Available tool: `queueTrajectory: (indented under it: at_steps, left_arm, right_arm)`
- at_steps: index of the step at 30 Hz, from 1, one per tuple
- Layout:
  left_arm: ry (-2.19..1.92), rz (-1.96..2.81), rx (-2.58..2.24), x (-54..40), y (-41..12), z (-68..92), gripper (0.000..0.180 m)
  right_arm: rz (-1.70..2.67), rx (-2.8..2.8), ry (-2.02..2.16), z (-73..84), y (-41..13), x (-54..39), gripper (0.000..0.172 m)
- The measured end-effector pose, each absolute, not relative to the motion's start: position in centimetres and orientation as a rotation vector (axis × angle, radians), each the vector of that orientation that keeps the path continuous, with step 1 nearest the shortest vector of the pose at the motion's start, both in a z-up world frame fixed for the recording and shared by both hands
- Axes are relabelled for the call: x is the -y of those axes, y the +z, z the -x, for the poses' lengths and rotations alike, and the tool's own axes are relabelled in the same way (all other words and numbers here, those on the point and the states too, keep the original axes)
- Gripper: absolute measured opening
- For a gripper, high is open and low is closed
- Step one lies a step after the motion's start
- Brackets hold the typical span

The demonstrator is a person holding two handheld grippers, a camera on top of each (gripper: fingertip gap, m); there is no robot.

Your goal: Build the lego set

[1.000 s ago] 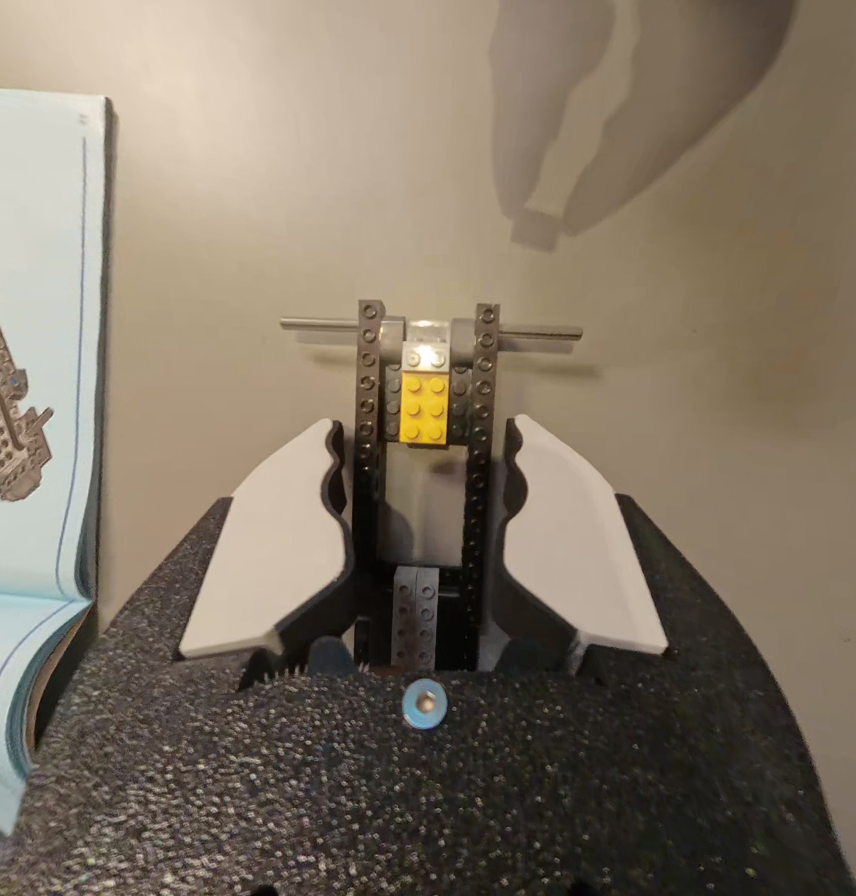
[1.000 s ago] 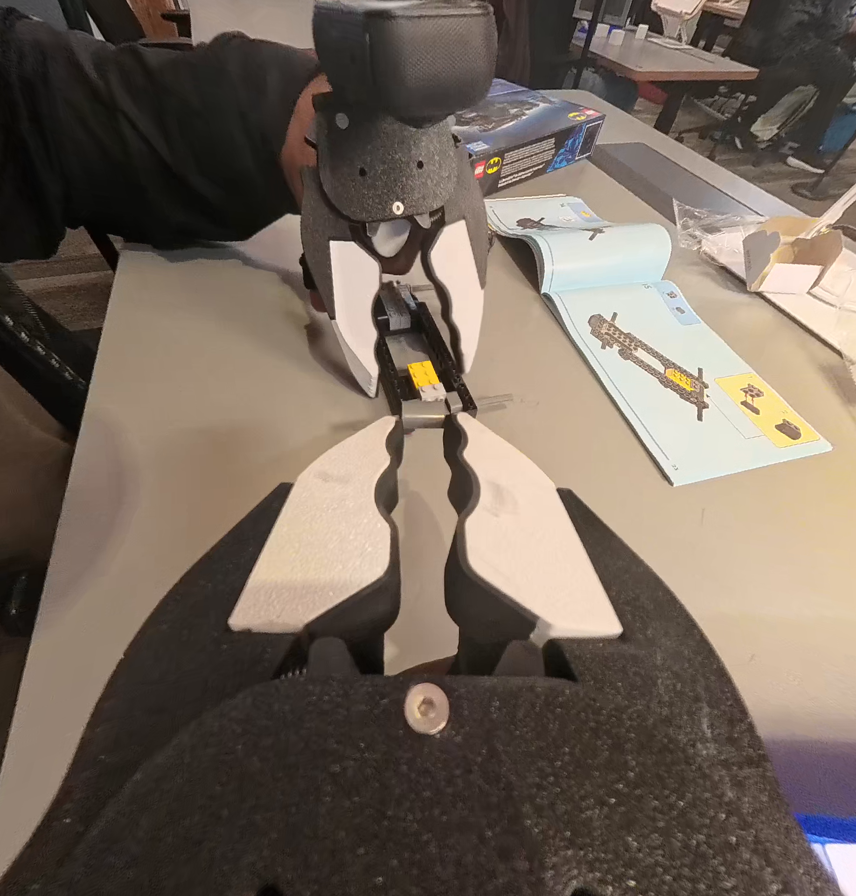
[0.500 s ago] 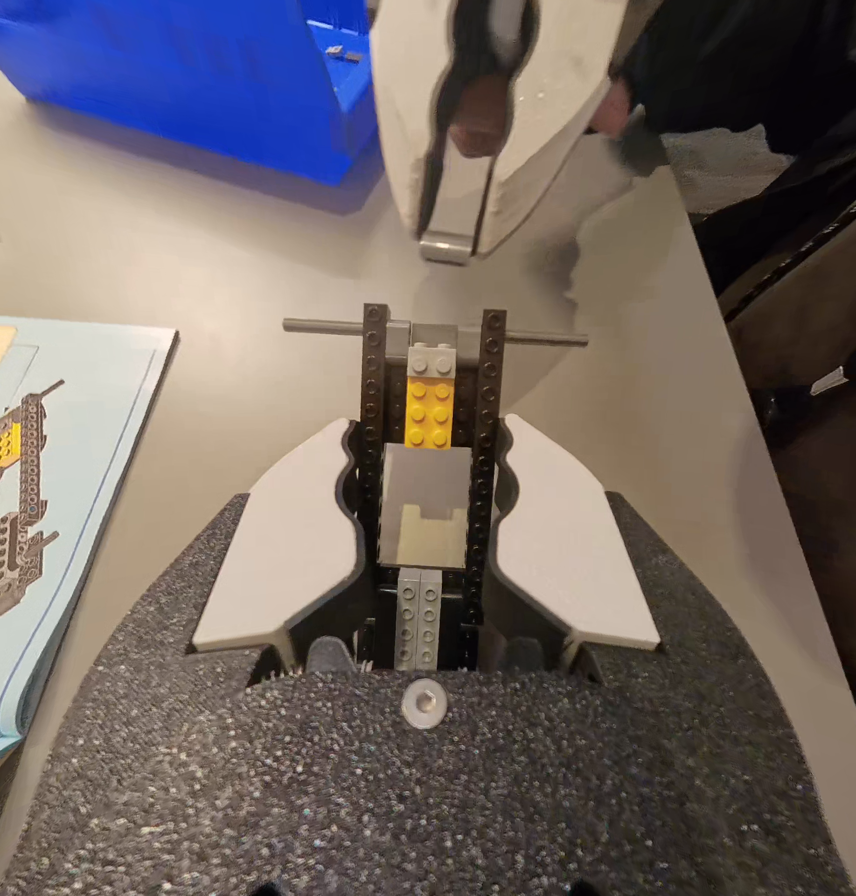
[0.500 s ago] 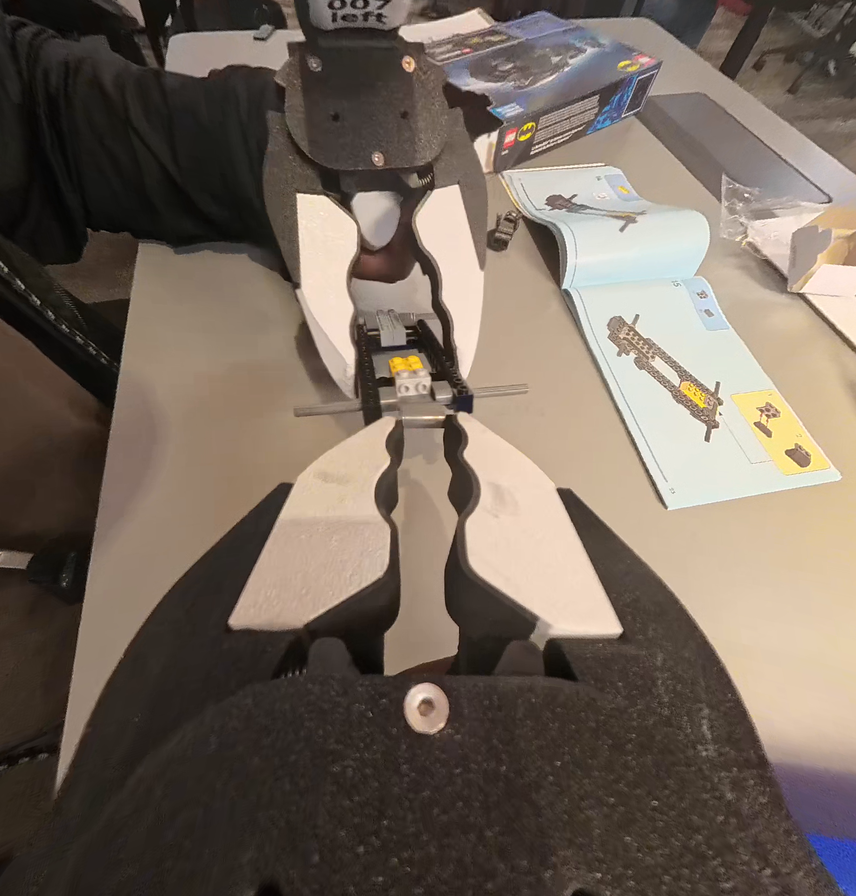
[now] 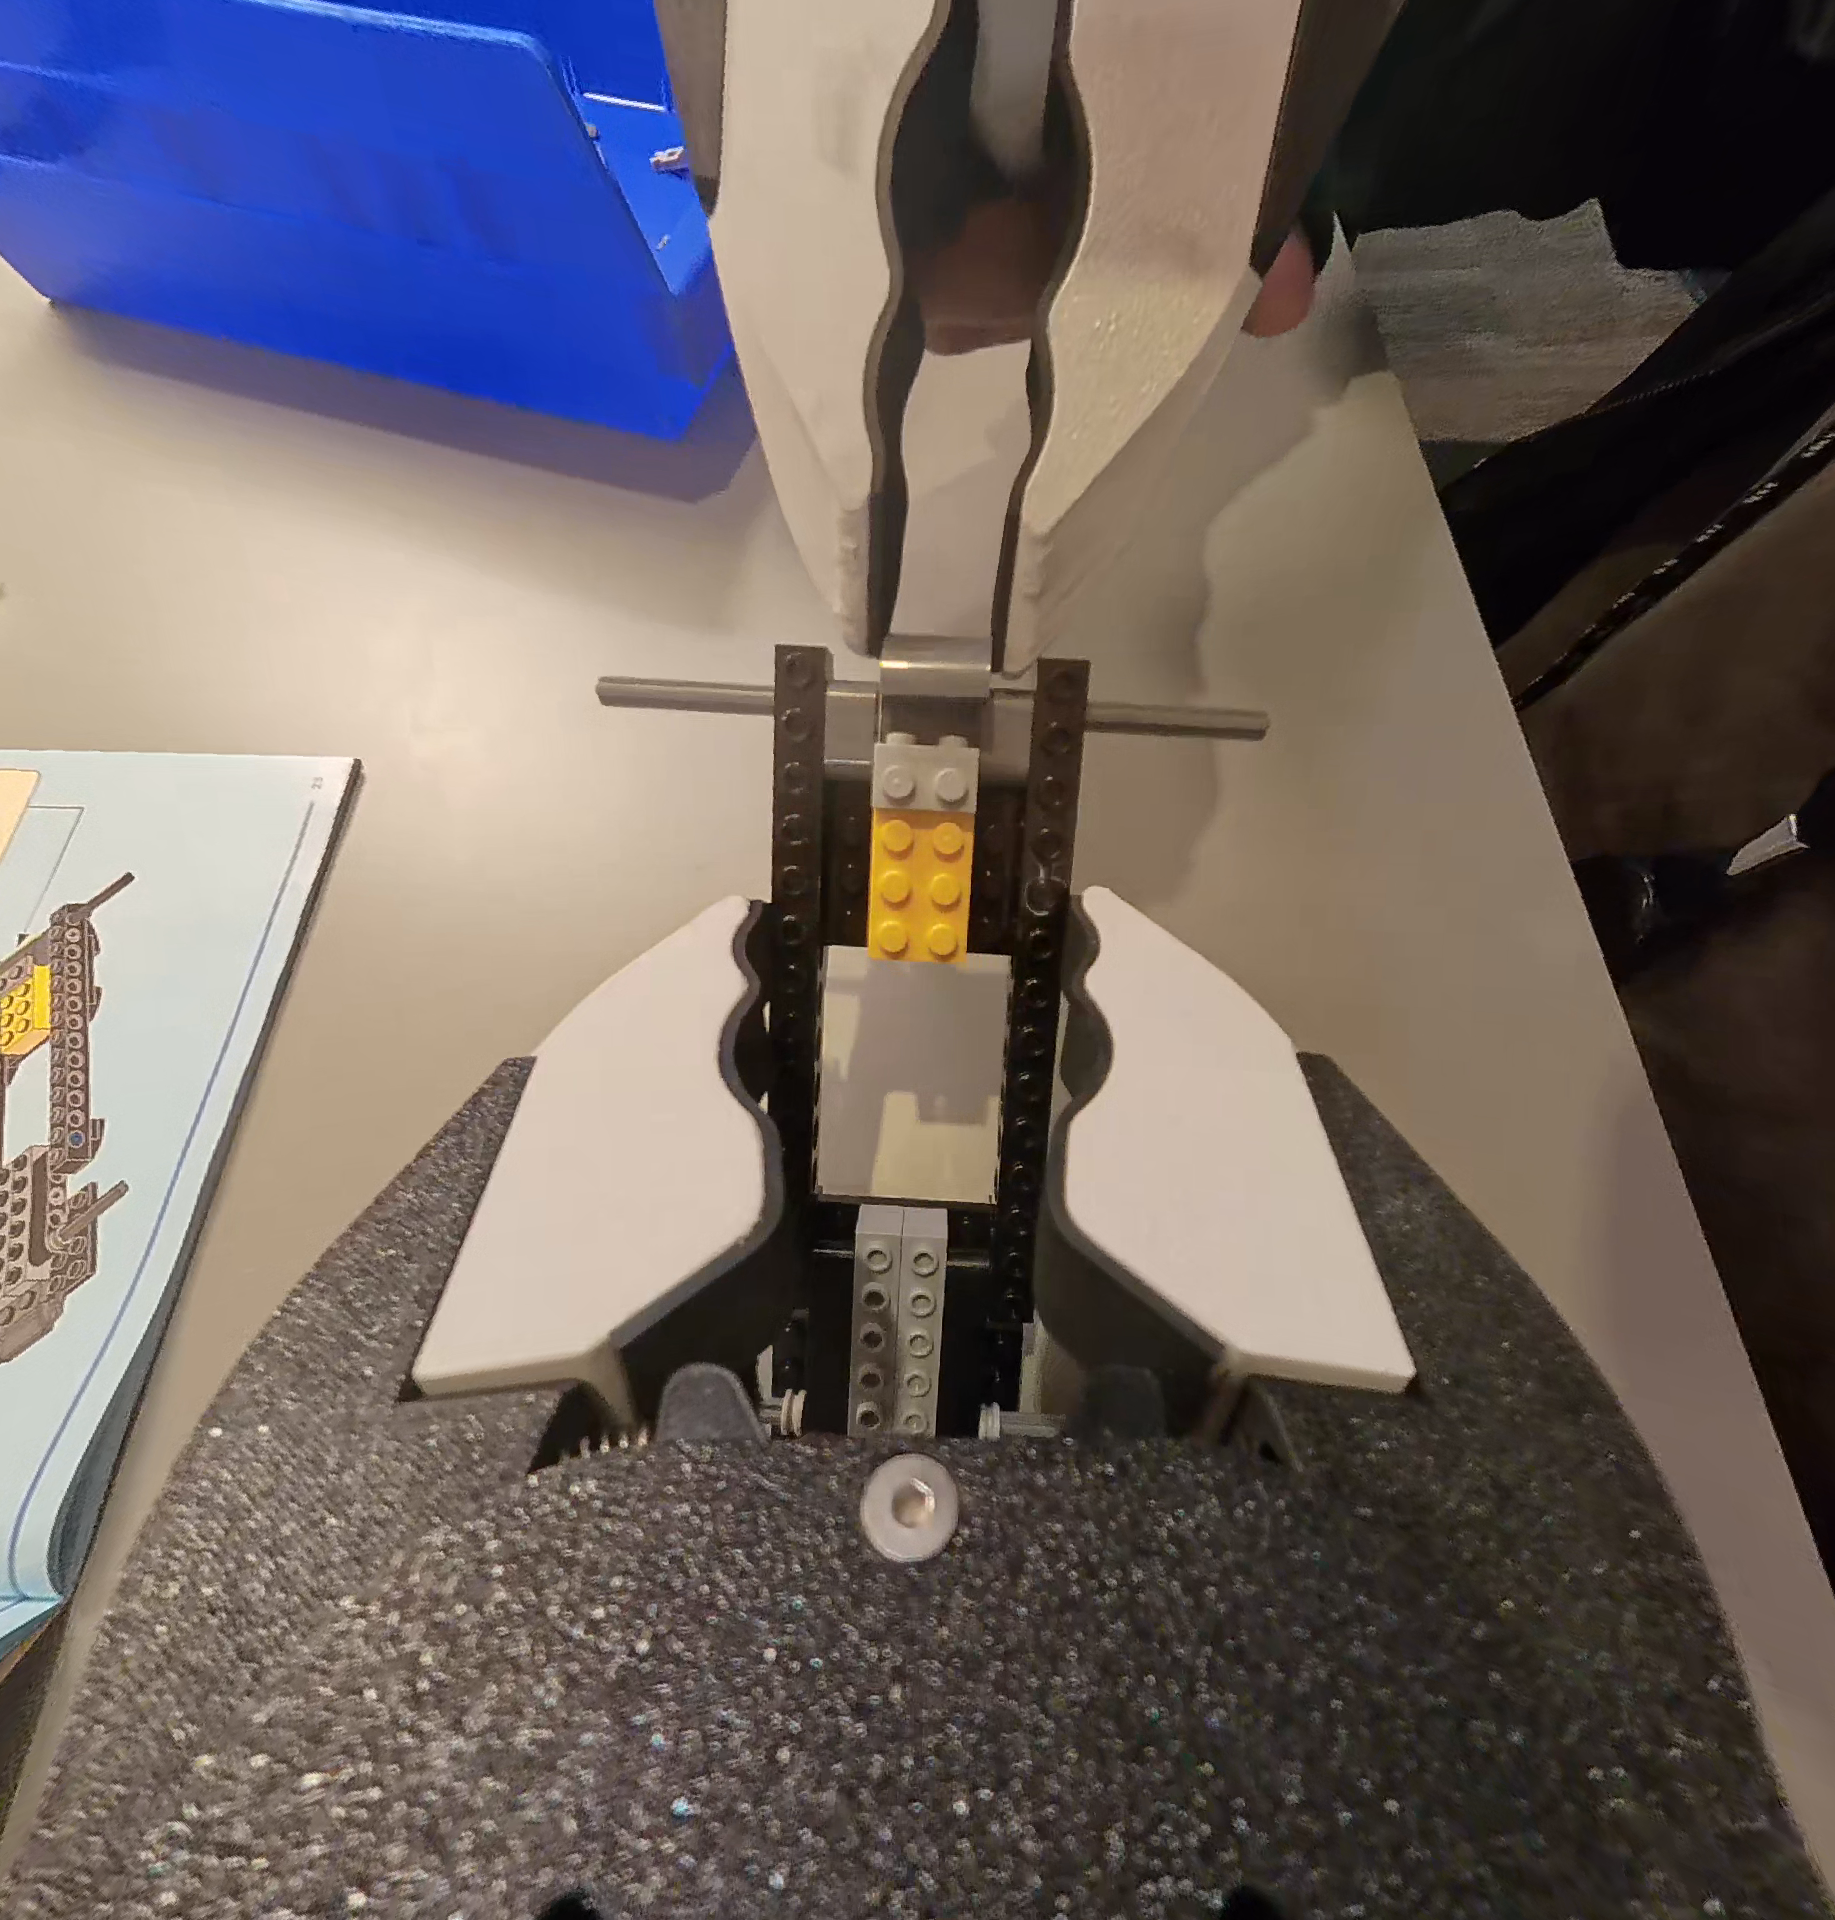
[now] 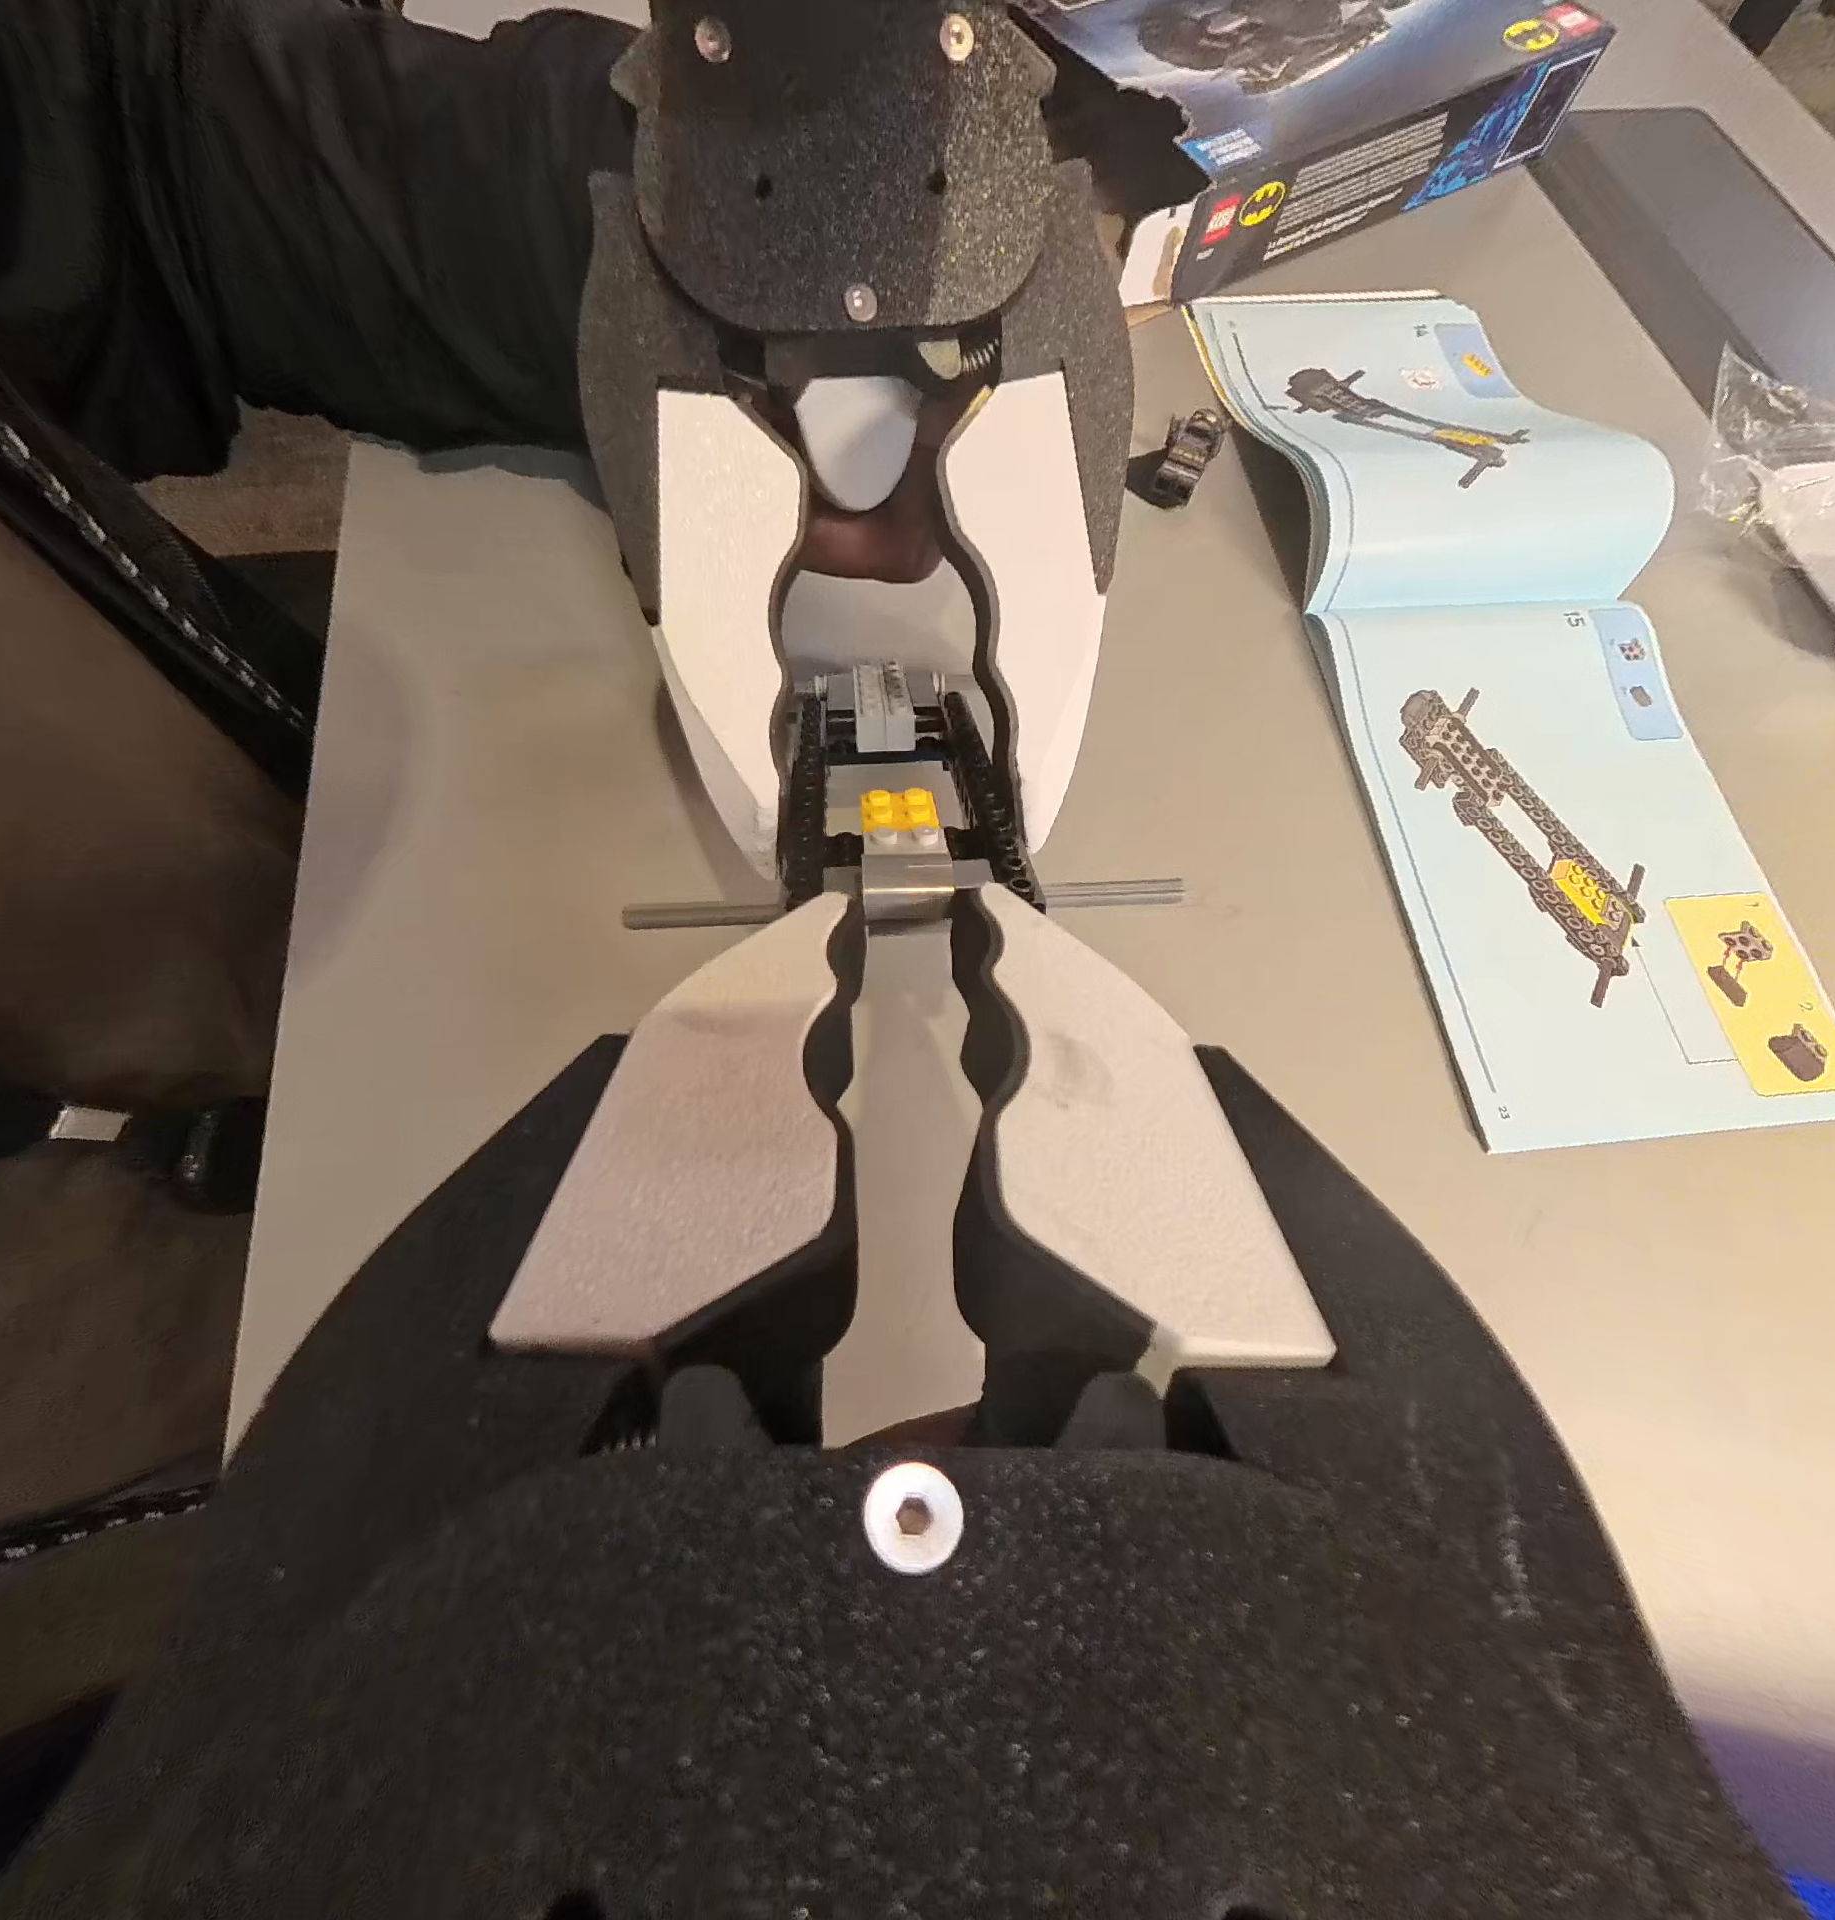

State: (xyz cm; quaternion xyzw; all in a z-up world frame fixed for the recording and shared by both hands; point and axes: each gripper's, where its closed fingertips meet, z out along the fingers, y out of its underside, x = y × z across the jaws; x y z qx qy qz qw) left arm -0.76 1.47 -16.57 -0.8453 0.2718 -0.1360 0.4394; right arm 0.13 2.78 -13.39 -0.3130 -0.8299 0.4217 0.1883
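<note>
A shared workroom or office set up for toy-brick building: a plain grey table (image 6: 1308, 1351) carries an open instruction booklet (image 6: 1578, 831), a printed kit box (image 6: 1412, 135) and a clear parts bag (image 6: 1796, 468). A blue storage bin (image 5: 352, 229) stands at the table's far end.

Open instruction booklet (image 6: 1515, 790), printed box (image 6: 1391, 135), blue bin (image 5: 352, 218), grey table (image 6: 1308, 1403)

Booklet (image 6: 1578, 790) right of brick frame (image 6: 908, 821)

The right gripper (image 6: 905, 914) has brought its grey piece (image 6: 905, 896) onto the frame (image 6: 897, 821).
</note>
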Motion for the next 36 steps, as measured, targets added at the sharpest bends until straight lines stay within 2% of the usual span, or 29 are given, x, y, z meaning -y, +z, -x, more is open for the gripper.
queueTrajectory:
  at_steps: [27,36]
  left_arm:
    - [-0.362,2.092,-0.670,-1.5,-16.6,0.9,0.054]
    - [-0.393,2.051,-0.627,-1.5,-15.4,1.5,0.054]
  right_arm:
    - [0.812,2.332,1.202,0.0,-13.5,-3.0,0.021]
    - [0.508,2.007,1.036,0.5,-12.6,-5.0,0.029]
